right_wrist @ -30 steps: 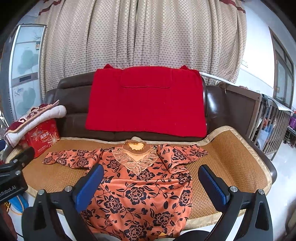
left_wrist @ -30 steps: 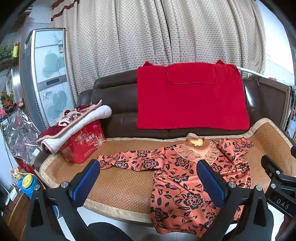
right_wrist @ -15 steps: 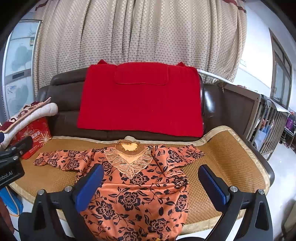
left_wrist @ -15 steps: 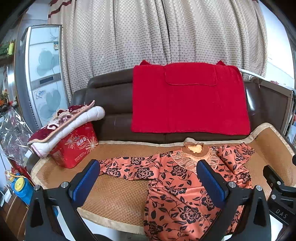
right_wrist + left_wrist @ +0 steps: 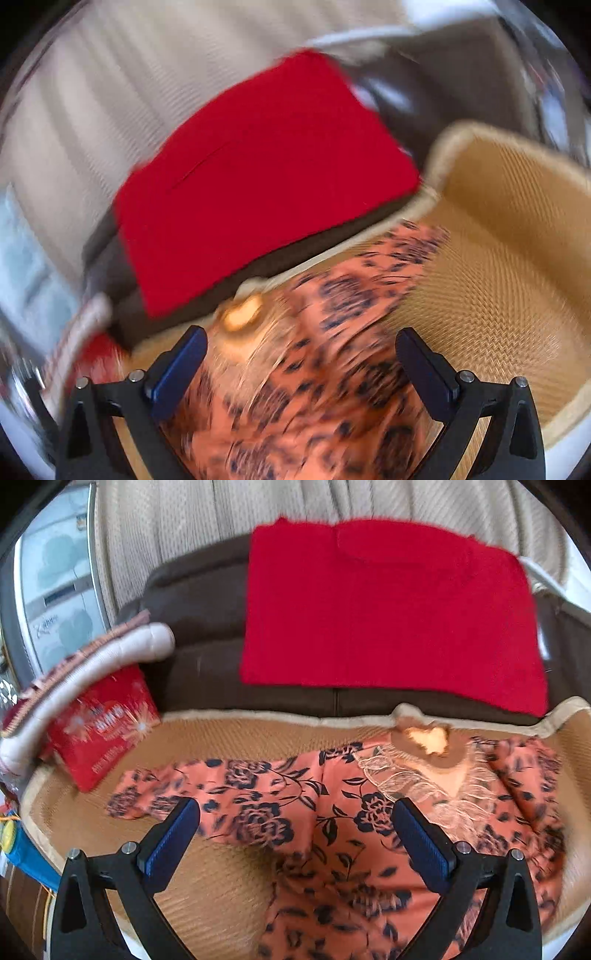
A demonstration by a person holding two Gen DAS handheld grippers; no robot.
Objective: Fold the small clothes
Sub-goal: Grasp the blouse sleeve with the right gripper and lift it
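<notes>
**Spotter:** Any writing you can read?

**Operator:** Only barely. In my left wrist view the red gift box (image 5: 101,727) at the far left carries white characters on its face, but they are too blurred to read. A rolled quilt (image 5: 92,664) lies on top of it. The tall cabinet (image 5: 55,587) behind has a small scrawled mark on its door, also illegible.

**Spotter:** Where is the garment?

**Operator:** The orange floral dress (image 5: 280,808) lies spread flat on the woven mat (image 5: 229,742) covering the sofa seat, collar (image 5: 424,738) toward the backrest, one sleeve (image 5: 162,790) reaching left toward the box. Its hem runs out of the bottom of the view. A red blanket (image 5: 391,613) hangs over the brown sofa back (image 5: 199,627).

**Spotter:** And the jaws?

**Operator:** My left gripper (image 5: 295,827) is spread wide, hovering above the dress near the sleeve and shoulder, pinching nothing. My right gripper (image 5: 301,354) is likewise spread wide over the dress (image 5: 332,332), empty.

**Spotter:** What is hard to make out?

**Operator:** The whole right wrist view is tilted and smeared. I can pick out the blanket (image 5: 266,177), the mat (image 5: 498,258) and the collar (image 5: 240,314), but the flower print is just streaks, and the left edge is an unreadable blur.
</notes>
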